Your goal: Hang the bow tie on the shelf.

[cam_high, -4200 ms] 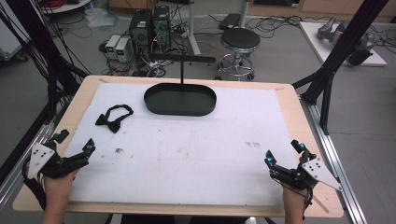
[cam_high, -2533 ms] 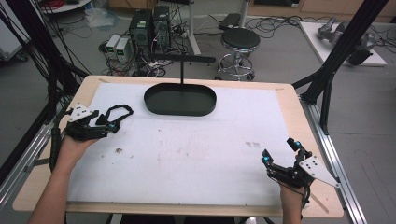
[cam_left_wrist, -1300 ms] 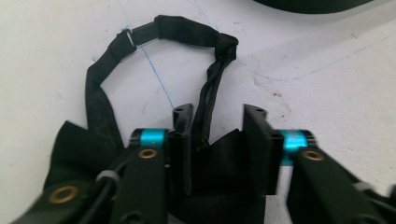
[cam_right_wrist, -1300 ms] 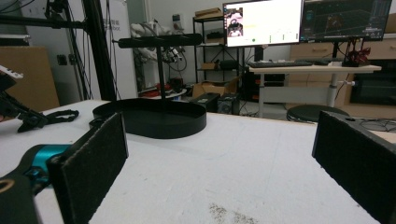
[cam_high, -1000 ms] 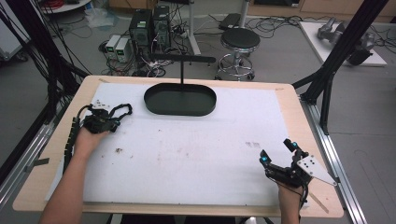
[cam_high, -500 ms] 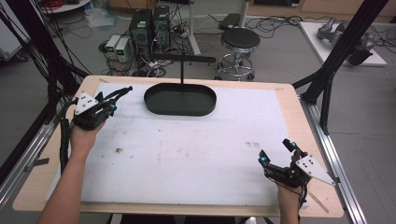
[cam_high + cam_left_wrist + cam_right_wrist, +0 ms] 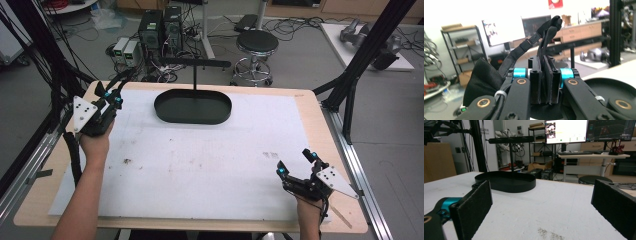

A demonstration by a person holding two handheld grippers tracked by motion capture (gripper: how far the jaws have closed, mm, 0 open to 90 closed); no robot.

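A black bow tie with a thin strap (image 7: 482,80) is pinched in my left gripper (image 7: 545,75), and its strap loops up over the jaws. In the high view my left gripper (image 7: 112,96) is lifted over the table's far left, left of the black oval tray (image 7: 192,107). The strap (image 7: 124,79) trails from the jaws there. A T-bar stand (image 7: 195,62) rises from the tray. My right gripper (image 7: 295,161) rests open near the front right edge. Its pads (image 7: 474,207) are wide apart with nothing between them, and it faces the tray (image 7: 506,181).
The white mat (image 7: 210,160) covers the wooden table. Black frame posts (image 7: 360,65) stand at the right and left sides. A round stool (image 7: 256,42) and computer towers (image 7: 160,25) sit on the floor beyond the far edge.
My left gripper went from the front left corner to the bow tie, shut on it and lifted it off the mat toward the tray. The right gripper barely moved.
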